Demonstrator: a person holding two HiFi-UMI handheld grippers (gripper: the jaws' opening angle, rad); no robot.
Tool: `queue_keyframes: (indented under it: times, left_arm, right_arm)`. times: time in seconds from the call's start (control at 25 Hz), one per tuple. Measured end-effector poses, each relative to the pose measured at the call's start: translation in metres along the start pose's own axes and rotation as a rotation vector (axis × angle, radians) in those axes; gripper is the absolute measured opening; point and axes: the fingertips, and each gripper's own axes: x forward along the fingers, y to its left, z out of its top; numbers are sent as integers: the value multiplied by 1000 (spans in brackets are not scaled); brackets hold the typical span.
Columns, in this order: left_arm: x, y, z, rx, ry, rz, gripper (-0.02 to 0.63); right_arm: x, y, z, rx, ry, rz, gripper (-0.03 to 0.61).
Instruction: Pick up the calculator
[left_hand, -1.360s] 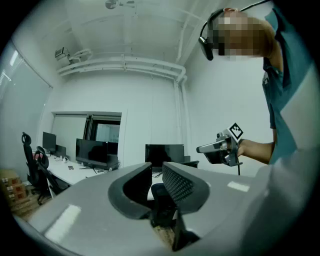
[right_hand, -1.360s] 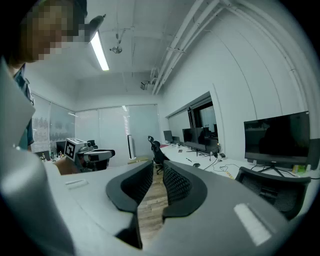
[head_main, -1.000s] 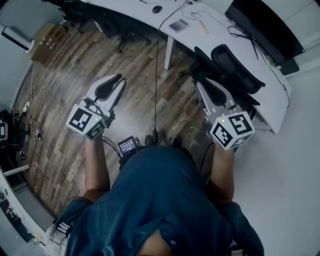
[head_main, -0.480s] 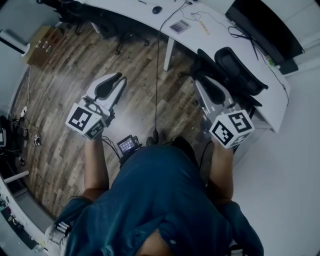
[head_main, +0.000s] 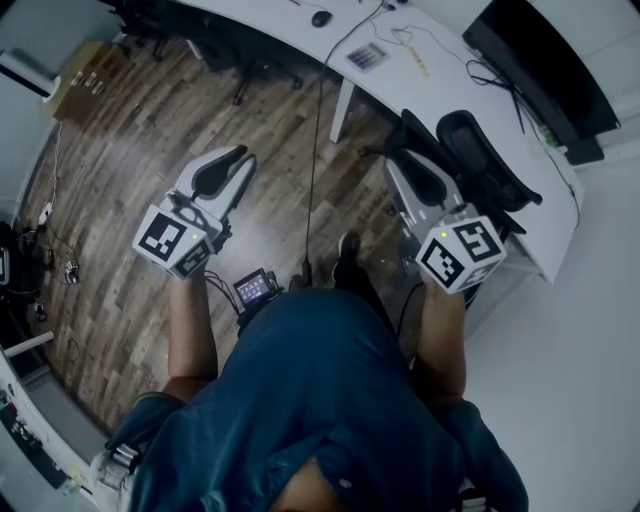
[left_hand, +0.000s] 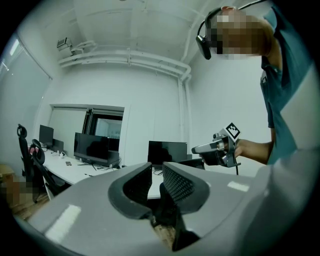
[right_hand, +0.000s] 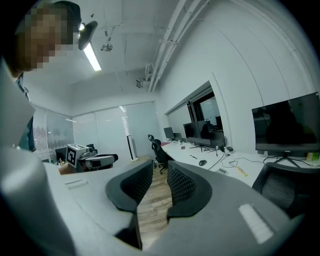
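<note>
Head view, left tongs (head_main: 235, 160) and right tongs (head_main: 400, 165) held above the wood floor (head_main: 120, 190), what looks like the calculator (head_main: 366, 55) flat on the white tabletop (head_main: 455, 95) well beyond them, left gripper view, jaws together, empty, right gripper view, jaws together, empty.

Person: teal short-sleeved shirt (head_main: 330, 400), one dark shoe (head_main: 347, 250) visible. Left gripper (head_main: 238, 158) and right gripper (head_main: 400, 162): pale grey shells, black ribbed pads inside the jaws. Left marker cube (head_main: 172, 241) and right marker cube (head_main: 460, 252): white faces, black square markers, one small lit dot each. Black cable (head_main: 410, 303) runs below the right marker cube
</note>
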Motion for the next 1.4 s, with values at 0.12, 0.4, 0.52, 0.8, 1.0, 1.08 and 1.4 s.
queue_keyframes:
  times: [0.12, 0.4, 0.52, 0.8, 1.0, 1.08, 1.4]
  left_arm:
    - [13, 8, 1, 2, 7, 17, 67]
    - [45, 25, 4, -1, 5, 71, 67]
    - [54, 33, 4, -6, 5, 100, 67]
    - [74, 47, 1, -14, 45, 162, 67]
    - [91, 50, 4, -8, 54, 200, 67]
    - [98, 50, 5, -4, 54, 214, 67]
    - [141, 42, 15, 24, 54, 232, 67]
  right_arm:
    - [16, -16, 7, -1, 0, 23, 77]
    - [50, -52, 23, -12, 20, 84, 77]
    - [65, -63, 30, -19, 28, 117, 77]
    - [92, -88, 38, -25, 53, 175, 77]
    - [104, -109, 45, -18, 52, 210, 77]
    - [107, -119, 47, -17, 52, 220, 77]
    - [106, -164, 62, -16, 31, 239, 77]
